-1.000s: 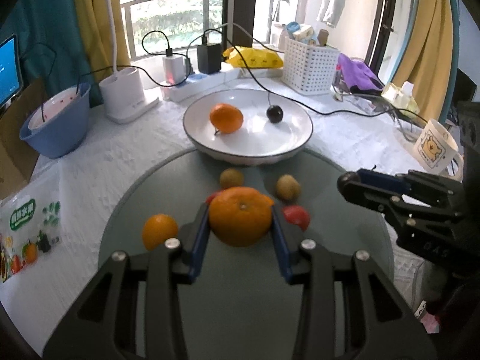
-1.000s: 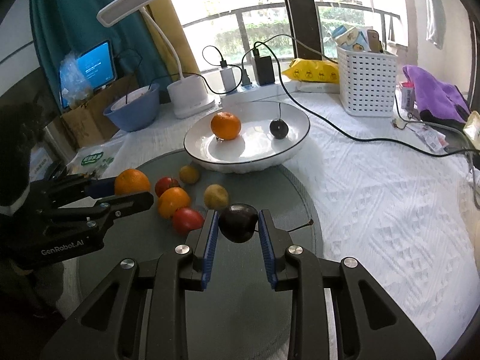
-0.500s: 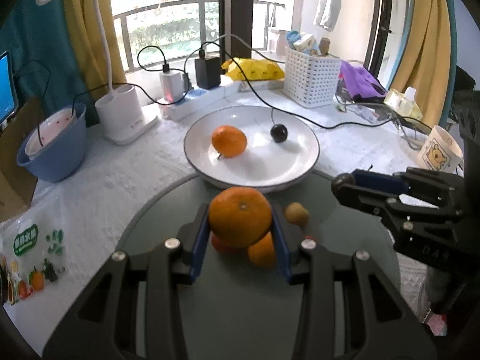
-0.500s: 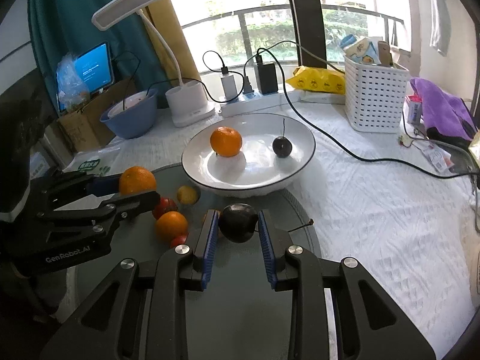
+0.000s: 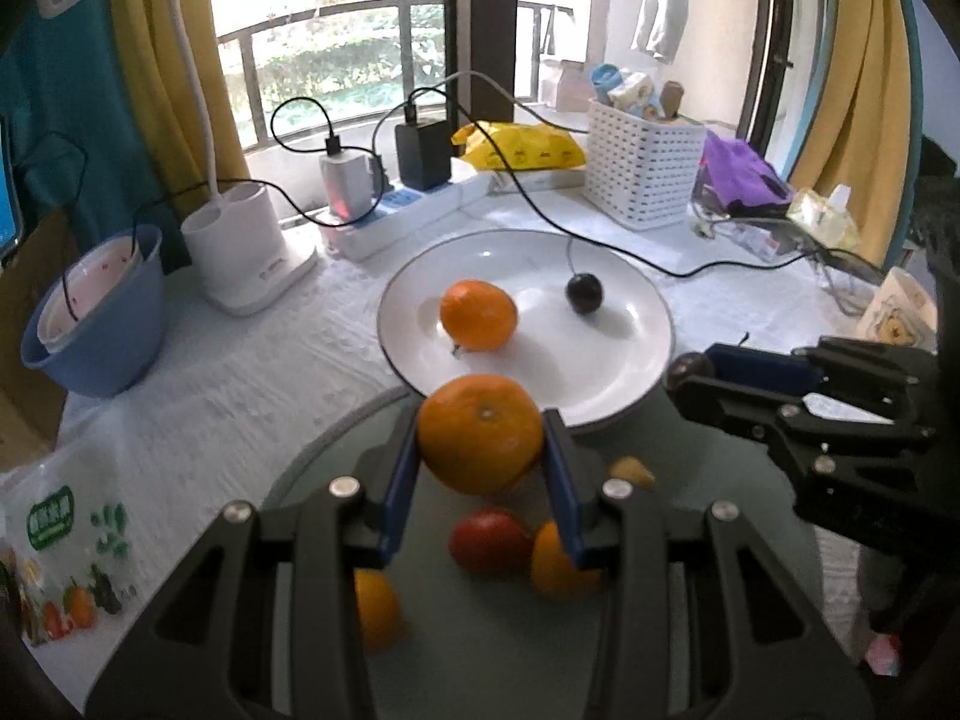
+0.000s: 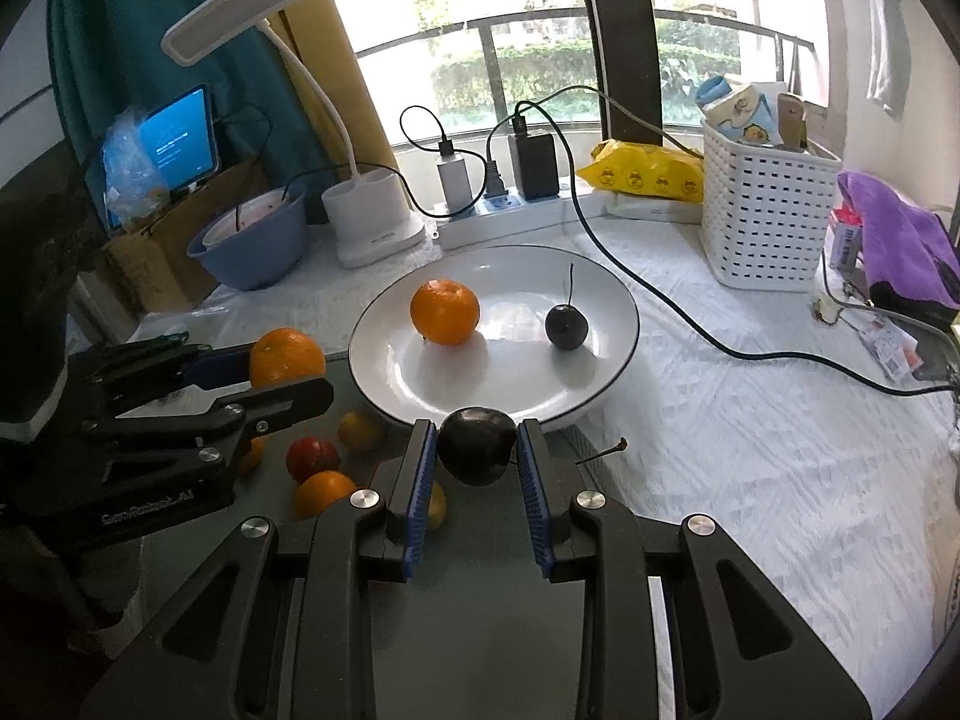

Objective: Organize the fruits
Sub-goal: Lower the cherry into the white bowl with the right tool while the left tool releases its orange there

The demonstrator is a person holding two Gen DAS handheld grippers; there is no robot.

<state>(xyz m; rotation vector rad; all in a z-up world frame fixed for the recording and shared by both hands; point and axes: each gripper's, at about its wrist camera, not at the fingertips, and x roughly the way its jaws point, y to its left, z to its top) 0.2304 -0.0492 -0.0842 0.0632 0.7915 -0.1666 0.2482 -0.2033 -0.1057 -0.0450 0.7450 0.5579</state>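
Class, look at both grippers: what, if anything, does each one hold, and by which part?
The left gripper holds an orange by its two opposite sides. The right gripper holds a dark cherry the same way, pinched across its body between the fingers.

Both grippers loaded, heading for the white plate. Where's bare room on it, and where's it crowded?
White plate: bare patches are the near rim in front of the orange on it and the dark cherry, the gap between those two, and the far rim. Crowded: the glass disc left of the right gripper, where loose fruit clusters under the left gripper.
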